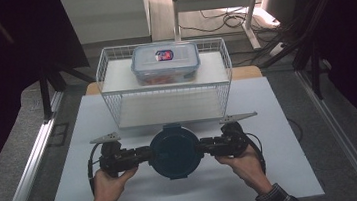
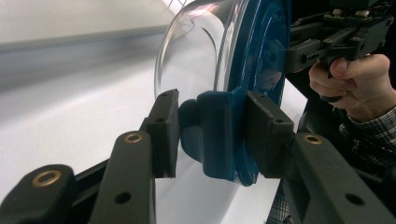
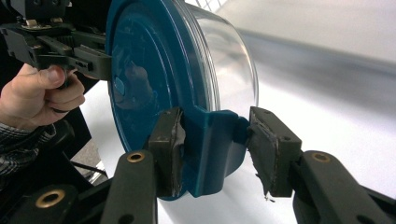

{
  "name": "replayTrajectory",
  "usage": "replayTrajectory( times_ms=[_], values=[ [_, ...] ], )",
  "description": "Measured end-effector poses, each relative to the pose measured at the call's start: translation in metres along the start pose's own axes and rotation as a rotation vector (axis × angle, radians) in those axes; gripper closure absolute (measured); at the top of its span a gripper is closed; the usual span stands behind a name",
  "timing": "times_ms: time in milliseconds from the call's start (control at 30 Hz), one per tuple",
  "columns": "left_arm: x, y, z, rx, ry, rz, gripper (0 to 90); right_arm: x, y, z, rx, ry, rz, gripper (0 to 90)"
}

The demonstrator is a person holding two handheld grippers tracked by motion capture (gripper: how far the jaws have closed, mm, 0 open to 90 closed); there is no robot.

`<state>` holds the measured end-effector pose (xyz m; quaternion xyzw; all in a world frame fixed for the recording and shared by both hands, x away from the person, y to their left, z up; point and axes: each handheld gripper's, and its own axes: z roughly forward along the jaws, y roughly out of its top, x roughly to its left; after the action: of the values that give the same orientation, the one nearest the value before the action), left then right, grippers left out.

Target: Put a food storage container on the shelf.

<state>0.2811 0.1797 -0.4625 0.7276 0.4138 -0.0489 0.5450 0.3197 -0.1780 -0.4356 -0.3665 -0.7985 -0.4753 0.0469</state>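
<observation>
- Left gripper [image 1: 144,154] jaws clamp the blue side clasp [image 2: 215,135] of the tub [image 1: 174,151]; right gripper [image 1: 206,147] jaws clamp the opposite clasp [image 3: 212,149].
- The tub, clear with a blue lid, sits lower centre of the high view, between both hands.
- Beneath it a white board [image 1: 284,170] on a grey table [image 1: 21,197].
- Above, a wire basket [image 1: 111,102] bears a lidded box [image 1: 165,61].
- Cables [image 1: 228,22] trail across the floor, top of frame.

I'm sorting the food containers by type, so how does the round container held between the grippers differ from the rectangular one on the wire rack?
The round container has a solid dark blue lid; the rectangular container has a clear lid with a blue rim and a label. The round container is gripped by its side clips between the left gripper and the right gripper; the rectangular container rests on the wire rack. The rectangular one holds something reddish; the round one looks empty. Both have clear bodies.
</observation>
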Motion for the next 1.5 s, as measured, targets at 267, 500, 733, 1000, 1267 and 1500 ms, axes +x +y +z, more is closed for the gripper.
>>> replayTrajectory(
  times_ms=[267, 500, 733, 1000, 1267, 1500],
  values=[
    [-0.007, 0.021, -0.003, -0.017, -0.003, 0.027, 58.2, 0.004, 0.023, -0.013, -0.046, -0.015, -0.035, 55.7],
    [-0.014, 0.047, -0.011, -0.040, 0.005, 0.061, 58.1, 0.008, 0.047, -0.023, -0.068, -0.017, -0.062, 55.7],
    [-0.018, 0.073, -0.019, -0.049, 0.023, 0.084, 57.8, 0.014, 0.073, -0.031, -0.085, -0.031, -0.095, 55.7],
    [-0.024, 0.104, -0.032, -0.079, 0.041, 0.112, 57.6, 0.018, 0.102, -0.038, -0.129, -0.028, -0.112, 55.7],
    [-0.026, 0.135, -0.043, -0.112, 0.047, 0.135, 57.5, 0.024, 0.132, -0.046, -0.161, -0.030, -0.128, 55.7],
    [-0.027, 0.159, -0.048, -0.126, 0.047, 0.136, 57.5, 0.024, 0.154, -0.050, -0.180, -0.032, -0.125, 55.8]
  ],
)
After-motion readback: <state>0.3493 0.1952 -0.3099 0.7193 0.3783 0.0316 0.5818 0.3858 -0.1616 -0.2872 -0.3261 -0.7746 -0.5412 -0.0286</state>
